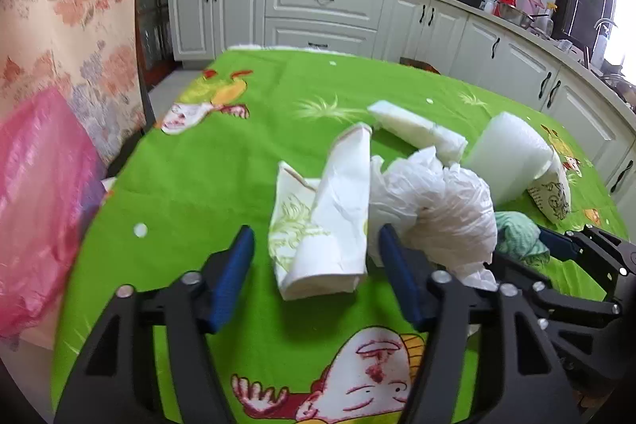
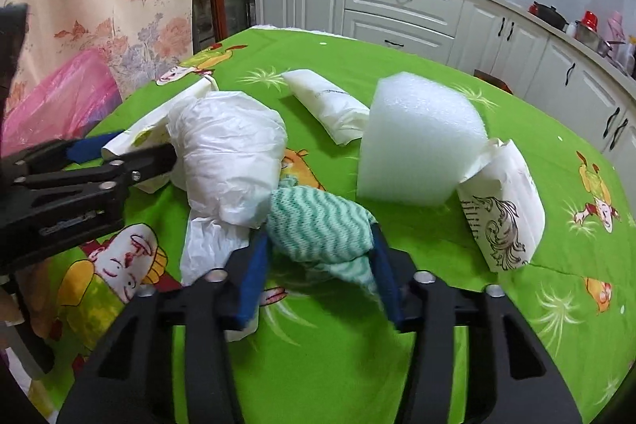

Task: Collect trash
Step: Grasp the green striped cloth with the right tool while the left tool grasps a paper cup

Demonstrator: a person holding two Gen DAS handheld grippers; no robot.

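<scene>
I am holding my right gripper low over the green tablecloth, its blue pads pinching the green-and-white striped cloth. My left gripper is standing half spread around a folded paper bag, pads apart from it. A crumpled white plastic bag is lying between both, touching the cloth. A foam block is sitting beyond.

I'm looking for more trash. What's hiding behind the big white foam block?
Leaning on the foam block is a crumpled paper bag with a black print. A folded white bag lies beside it. Anything directly behind the block is covered.
</scene>
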